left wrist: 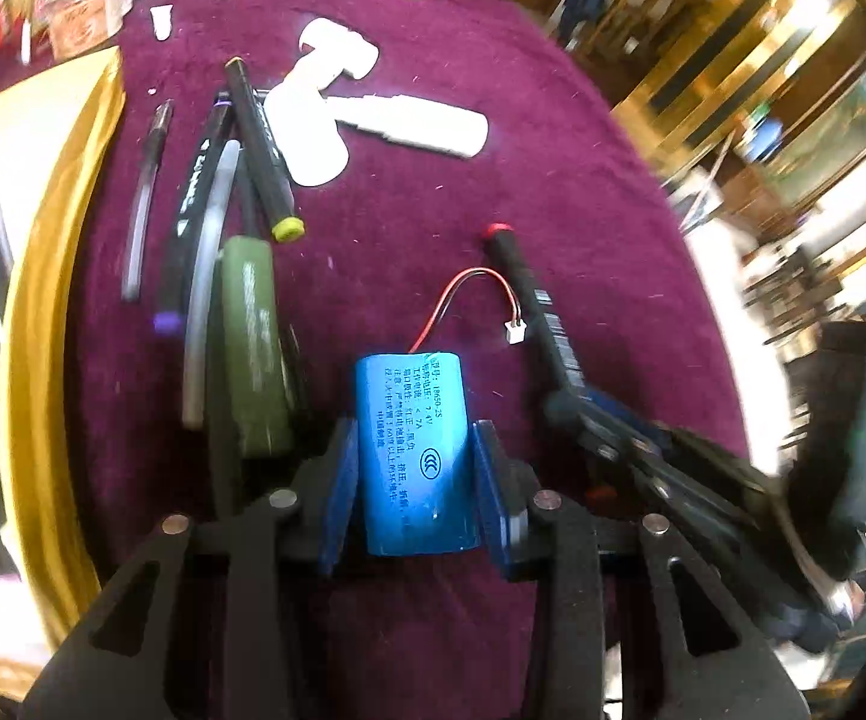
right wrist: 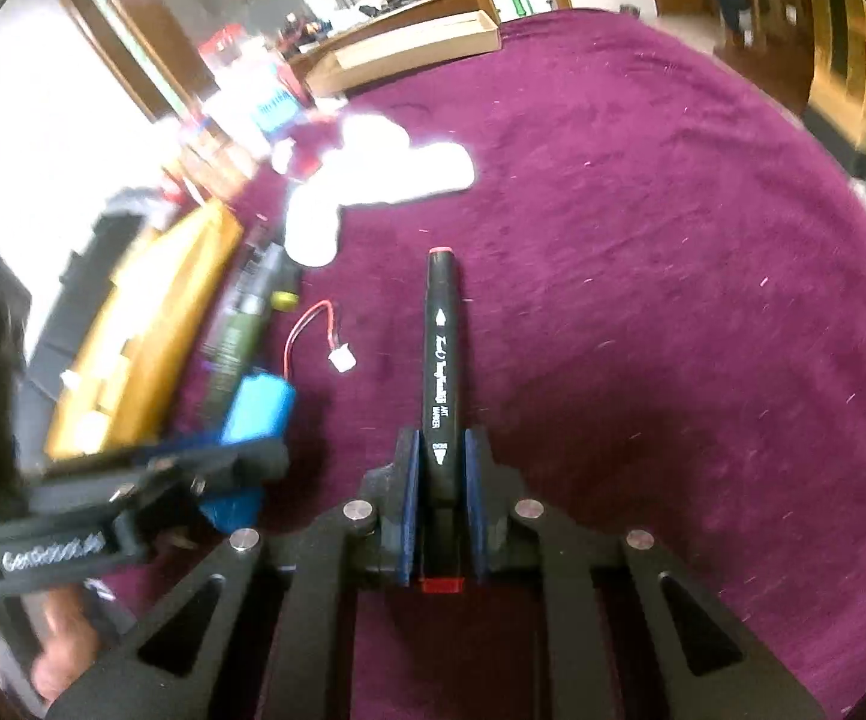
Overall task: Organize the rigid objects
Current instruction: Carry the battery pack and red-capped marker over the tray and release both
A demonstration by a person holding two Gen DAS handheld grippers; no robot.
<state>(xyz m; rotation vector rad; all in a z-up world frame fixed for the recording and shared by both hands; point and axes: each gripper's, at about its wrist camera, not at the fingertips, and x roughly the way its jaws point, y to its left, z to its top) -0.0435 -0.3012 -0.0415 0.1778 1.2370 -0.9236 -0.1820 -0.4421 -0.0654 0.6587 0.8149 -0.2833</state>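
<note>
A: Left gripper (left wrist: 415, 468) pinching blue battery pack (left wrist: 415, 450), one blue pad on each flank. Long axis in line with the fingers, wire end pointing away toward the far edge of the maroon tablecloth (left wrist: 553, 192). Red-and-black lead (left wrist: 463, 294) curling off that end to one white plug (left wrist: 514, 333).

B: Right gripper (right wrist: 440, 468) clamped on black marker (right wrist: 442, 372), pads tight on the barrel. Long axis also along the fingers; pink-capped tip pointing at the far edge, red end cap back between the jaws.

A: Count on the cloth: one battery pack, one held marker. Near the left edge, beside the yellow tray (left wrist: 55, 300): a yellow-tipped marker (left wrist: 262, 150), a purple-tipped marker (left wrist: 190, 216), one clear pen (left wrist: 145, 192), one green cylinder (left wrist: 253, 348), all lying roughly parallel. A further pale tube among them, blurred.

B: White plastic pieces (left wrist: 367, 114) further back; number not clear. One cardboard box (right wrist: 409, 48) at the far edge
</note>
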